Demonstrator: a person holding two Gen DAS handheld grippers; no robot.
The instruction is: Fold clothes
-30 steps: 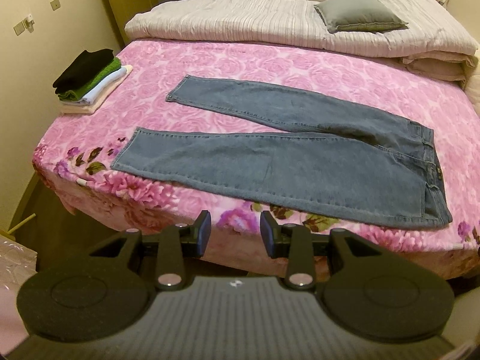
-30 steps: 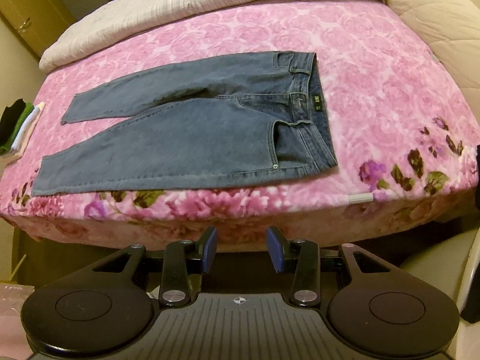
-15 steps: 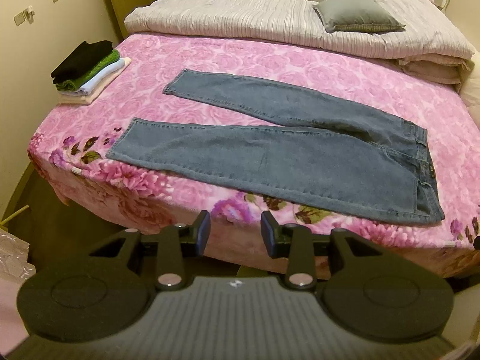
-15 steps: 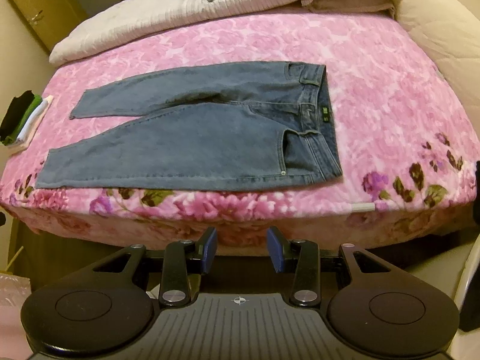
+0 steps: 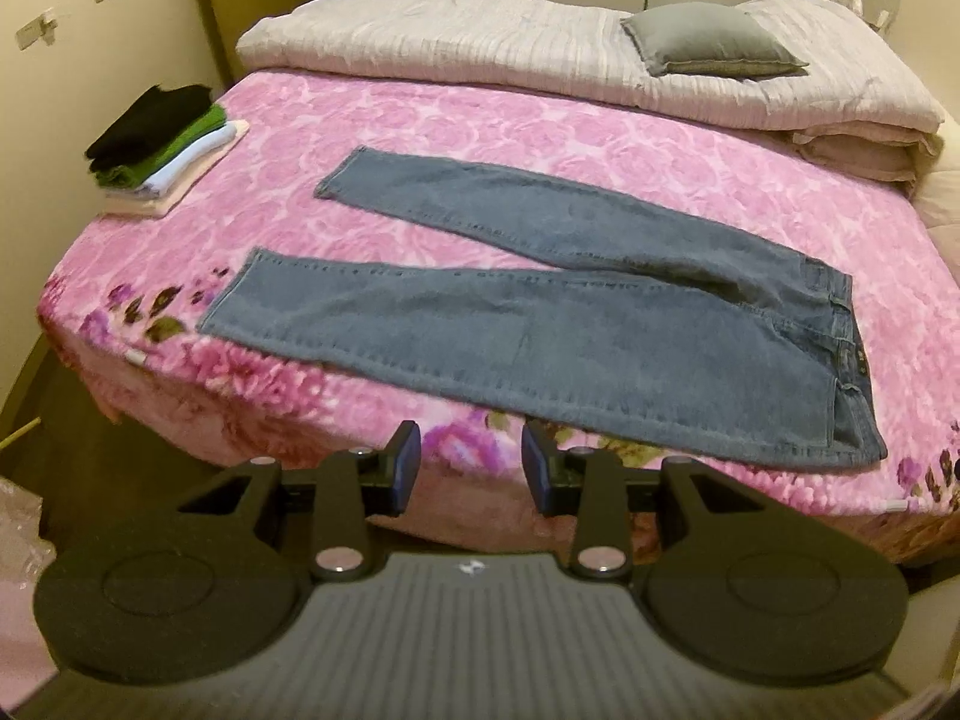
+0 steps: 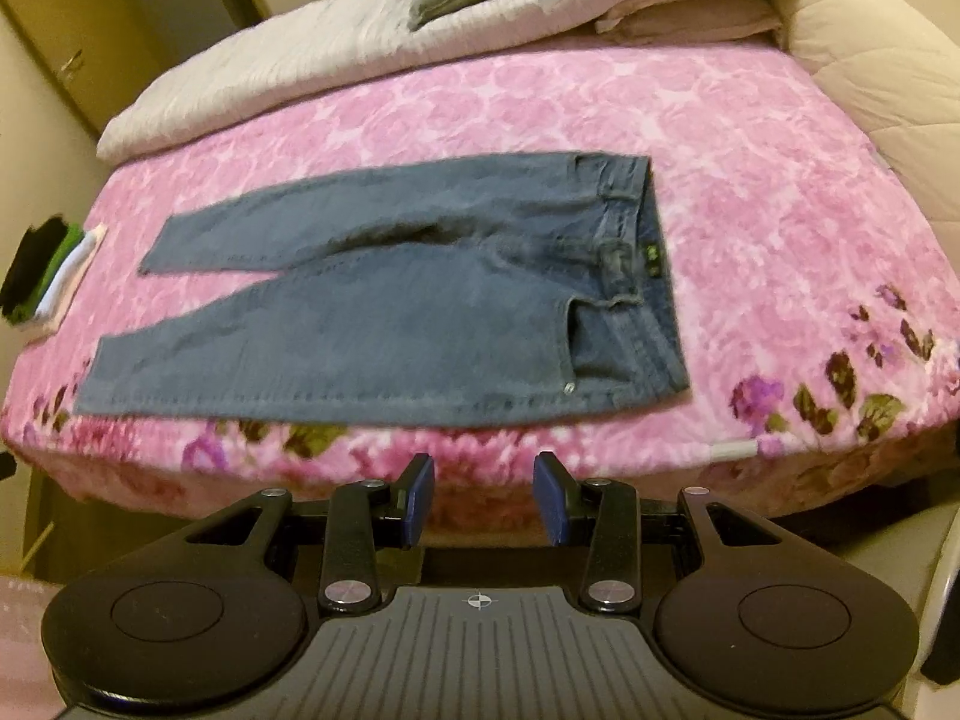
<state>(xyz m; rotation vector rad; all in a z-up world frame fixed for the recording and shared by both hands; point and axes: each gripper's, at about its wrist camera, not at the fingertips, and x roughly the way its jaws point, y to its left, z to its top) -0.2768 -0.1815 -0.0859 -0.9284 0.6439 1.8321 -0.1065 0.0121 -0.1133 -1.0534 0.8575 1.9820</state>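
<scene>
Jeans [image 5: 540,324] flat on bed [image 5: 456,120], both grippers [image 5: 471,468] [image 6: 485,501] spread, empty, right view blurred

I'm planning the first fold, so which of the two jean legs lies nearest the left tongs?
The lower leg, running along the bed's front edge just beyond the open left tongs; the other leg angles off toward the pillow.

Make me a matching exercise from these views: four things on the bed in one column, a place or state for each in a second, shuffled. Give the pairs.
Things:
1. jeans
2. stack of folded clothes
3. grey pillow
4. left gripper

Places or states:
A. on the folded pale quilt at the far end
B. open, holding nothing
C. spread flat, legs apart, on the pink bedspread
D. at the bed's far left corner

Pairs: 1-C, 2-D, 3-A, 4-B
</scene>
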